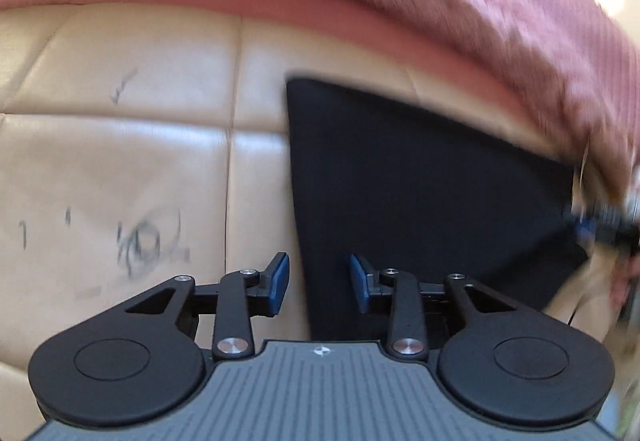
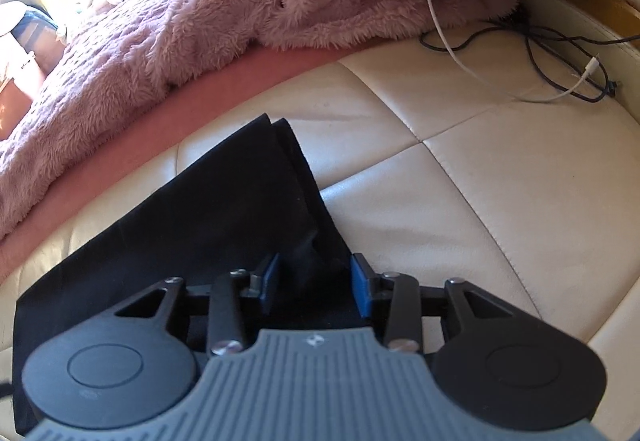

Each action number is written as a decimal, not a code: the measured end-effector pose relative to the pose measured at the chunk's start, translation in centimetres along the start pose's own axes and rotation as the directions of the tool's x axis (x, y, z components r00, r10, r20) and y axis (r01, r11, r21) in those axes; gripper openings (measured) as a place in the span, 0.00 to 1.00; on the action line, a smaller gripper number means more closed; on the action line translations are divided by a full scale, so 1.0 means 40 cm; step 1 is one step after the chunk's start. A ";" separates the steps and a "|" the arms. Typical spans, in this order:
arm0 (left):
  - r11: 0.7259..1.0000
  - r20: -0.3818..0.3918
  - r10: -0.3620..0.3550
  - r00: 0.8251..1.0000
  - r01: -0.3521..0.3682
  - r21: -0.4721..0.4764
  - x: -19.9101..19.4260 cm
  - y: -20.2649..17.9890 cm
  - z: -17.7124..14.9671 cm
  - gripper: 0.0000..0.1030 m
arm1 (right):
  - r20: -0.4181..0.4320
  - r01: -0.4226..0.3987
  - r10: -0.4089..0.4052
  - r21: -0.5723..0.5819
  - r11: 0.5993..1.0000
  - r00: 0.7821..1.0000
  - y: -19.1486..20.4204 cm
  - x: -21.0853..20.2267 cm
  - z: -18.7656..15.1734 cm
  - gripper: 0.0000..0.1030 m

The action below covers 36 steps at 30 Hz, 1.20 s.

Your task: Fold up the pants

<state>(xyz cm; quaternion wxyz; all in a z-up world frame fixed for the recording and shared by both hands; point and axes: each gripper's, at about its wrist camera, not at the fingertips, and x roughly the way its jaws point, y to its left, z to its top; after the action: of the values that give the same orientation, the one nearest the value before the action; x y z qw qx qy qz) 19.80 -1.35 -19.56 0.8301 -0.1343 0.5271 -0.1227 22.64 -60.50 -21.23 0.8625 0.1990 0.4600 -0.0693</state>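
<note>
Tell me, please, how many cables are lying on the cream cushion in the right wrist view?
2. A white cable runs from under the pink blanket toward the right; a black cable loops beside and across it. More may be hidden under the blanket.
</note>
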 end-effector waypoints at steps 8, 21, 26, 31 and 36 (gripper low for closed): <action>0.986 -0.064 0.113 0.992 -0.104 0.128 -0.001 -0.036 -0.018 0.28 | -0.026 0.027 -0.028 -0.038 0.999 0.999 0.022 0.003 -0.004 0.35; 0.957 -0.136 0.281 0.950 -0.266 0.115 -0.101 0.075 -0.064 0.32 | -0.118 -0.021 0.014 -0.058 0.998 0.993 0.100 -0.111 -0.199 0.34; 0.951 -0.153 0.306 0.940 -0.294 0.095 -0.129 0.124 -0.058 0.40 | -0.165 -0.060 0.051 -0.047 0.997 0.985 0.129 -0.147 -0.276 0.36; 0.946 -0.047 0.315 0.948 -0.310 0.100 -0.177 0.106 -0.036 0.40 | -0.145 -0.103 0.103 0.011 0.995 0.984 0.103 -0.183 -0.282 0.53; 0.968 0.035 0.227 0.973 -0.229 0.098 -0.208 0.051 -0.013 0.40 | -0.109 -0.248 0.264 0.148 0.958 0.958 0.015 -0.229 -0.262 0.64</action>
<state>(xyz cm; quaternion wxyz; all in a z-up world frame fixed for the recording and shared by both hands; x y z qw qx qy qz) 16.00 3.39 -13.51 0.8506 -0.0318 0.5223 -0.0516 9.59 -56.28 -18.78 0.8179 0.3178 0.4789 0.0256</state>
